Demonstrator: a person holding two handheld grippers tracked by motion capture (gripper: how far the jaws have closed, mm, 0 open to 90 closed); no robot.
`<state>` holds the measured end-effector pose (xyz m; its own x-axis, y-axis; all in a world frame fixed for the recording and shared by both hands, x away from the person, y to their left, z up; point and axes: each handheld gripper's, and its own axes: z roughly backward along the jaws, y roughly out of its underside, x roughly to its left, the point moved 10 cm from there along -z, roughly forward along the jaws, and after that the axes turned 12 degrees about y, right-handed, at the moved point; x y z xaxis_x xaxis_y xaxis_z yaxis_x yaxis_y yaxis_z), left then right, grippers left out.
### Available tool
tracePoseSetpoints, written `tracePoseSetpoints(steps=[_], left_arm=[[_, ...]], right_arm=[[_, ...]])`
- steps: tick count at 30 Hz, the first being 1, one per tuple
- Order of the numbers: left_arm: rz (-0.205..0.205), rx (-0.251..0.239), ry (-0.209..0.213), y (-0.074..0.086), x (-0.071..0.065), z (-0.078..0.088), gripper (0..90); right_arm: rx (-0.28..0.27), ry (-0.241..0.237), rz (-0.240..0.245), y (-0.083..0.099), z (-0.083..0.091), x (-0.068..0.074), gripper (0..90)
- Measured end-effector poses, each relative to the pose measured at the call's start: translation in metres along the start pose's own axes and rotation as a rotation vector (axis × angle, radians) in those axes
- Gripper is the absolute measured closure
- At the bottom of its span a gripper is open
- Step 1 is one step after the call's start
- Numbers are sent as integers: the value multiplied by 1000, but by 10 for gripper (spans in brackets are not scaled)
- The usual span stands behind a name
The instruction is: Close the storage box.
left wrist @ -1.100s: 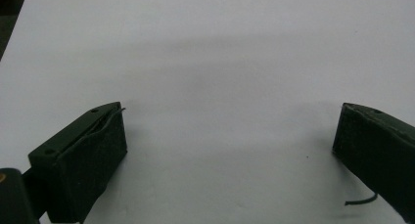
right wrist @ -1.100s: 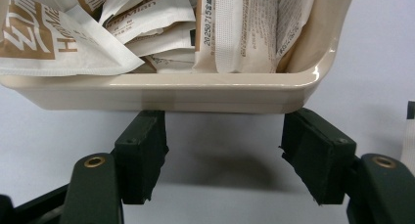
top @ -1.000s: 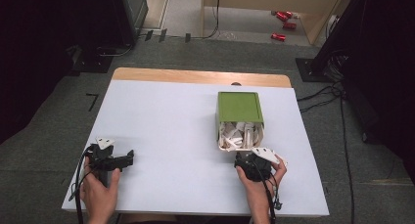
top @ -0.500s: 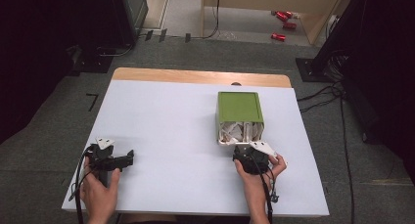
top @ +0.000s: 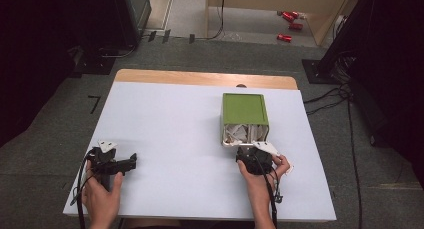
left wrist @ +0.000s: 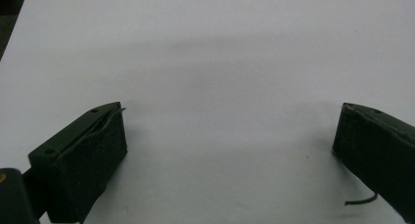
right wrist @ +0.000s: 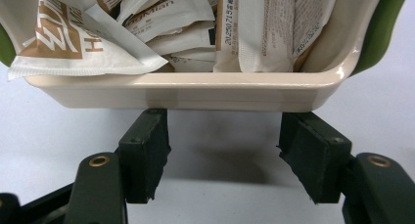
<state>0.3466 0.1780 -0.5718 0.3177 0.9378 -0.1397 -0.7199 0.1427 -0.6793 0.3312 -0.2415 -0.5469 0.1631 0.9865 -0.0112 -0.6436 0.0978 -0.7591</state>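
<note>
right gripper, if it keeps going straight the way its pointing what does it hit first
The right gripper, jaws open, would likely first meet the cream rim of the green box of sachets, right ahead.

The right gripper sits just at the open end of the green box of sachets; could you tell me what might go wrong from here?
1. The right gripper is open with its jaw tips under the cream rim; pushing on may shove the green box instead of gripping.
2. Sachets overhang the rim and could spill or snag.
3. The left gripper is far off, not steadying the box.
</note>
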Motion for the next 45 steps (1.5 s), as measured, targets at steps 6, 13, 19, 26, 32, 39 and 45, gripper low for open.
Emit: tracePoseSetpoints(steps=[6,13,19,26,32,39,45], left_arm=[[0,0,0,0,0,0,0],[0,0,0,0,0,0,0],[0,0,0,0,0,0,0],[0,0,0,0,0,0,0],[0,0,0,0,0,0,0],[0,0,0,0,0,0,0],[0,0,0,0,0,0,0]], right_arm=[[0,-9,-4,1,0,1,359],[-12,-44,-4,0,5,1,275],[-28,-62,-7,-1,14,-5,147],[-42,-79,-2,-2,23,-18,127],[-64,-54,3,-4,31,-33,121],[-89,-51,-10,-8,40,-53,121],[-102,-37,-21,-11,46,-70,121]])
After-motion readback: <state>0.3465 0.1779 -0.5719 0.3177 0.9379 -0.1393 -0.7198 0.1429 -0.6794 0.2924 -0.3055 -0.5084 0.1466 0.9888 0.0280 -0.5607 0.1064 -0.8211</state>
